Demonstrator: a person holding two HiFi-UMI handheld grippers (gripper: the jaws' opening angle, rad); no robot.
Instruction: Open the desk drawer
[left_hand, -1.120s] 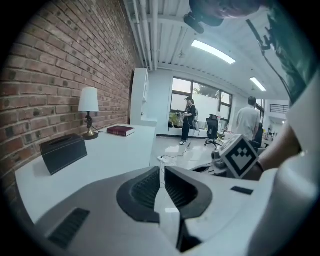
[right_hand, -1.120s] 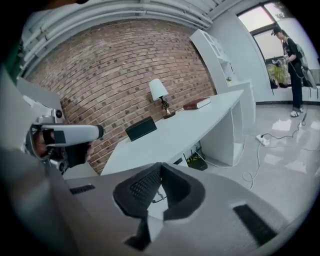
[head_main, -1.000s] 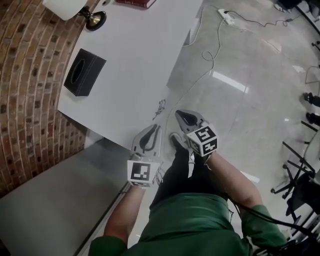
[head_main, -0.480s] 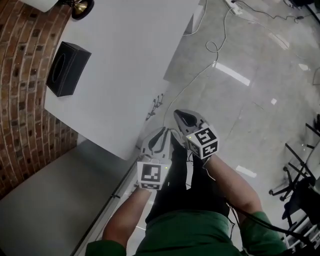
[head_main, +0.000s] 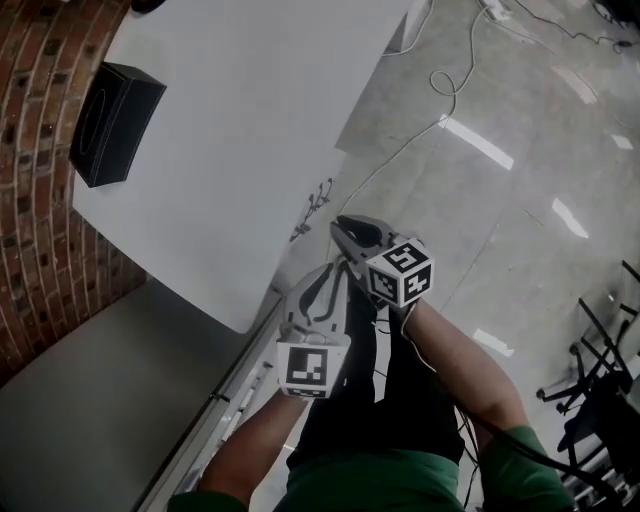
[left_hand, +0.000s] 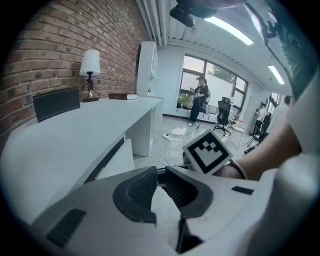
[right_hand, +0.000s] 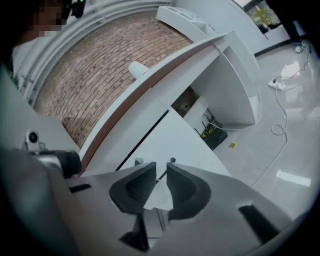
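The white desk (head_main: 230, 130) runs along the brick wall, and its top hides the drawer in the head view. In the right gripper view the white drawer front (right_hand: 175, 135) fills the middle, with a dark bar handle (right_hand: 172, 160) on two posts. My right gripper (right_hand: 161, 172) (head_main: 342, 228) points at that handle. Its jaws are opening, the bar shows through their gap just past the tips, and nothing is pressed between the pads. My left gripper (left_hand: 160, 172) (head_main: 333, 272) hangs beside and a little behind it, its tips a narrow slit apart and empty.
On the desk stand a black tissue box (head_main: 110, 120) (left_hand: 56, 103), a lamp (left_hand: 90, 67) and a book (left_hand: 122, 96). Cables (head_main: 450, 90) trail over the glossy floor. A low grey surface (head_main: 100, 400) lies at the left, chair legs (head_main: 600, 380) at the right.
Both grippers have sunk beside the desk's front edge. The right one has rolled and its jaws have parted. The left one has drawn in close under the right.
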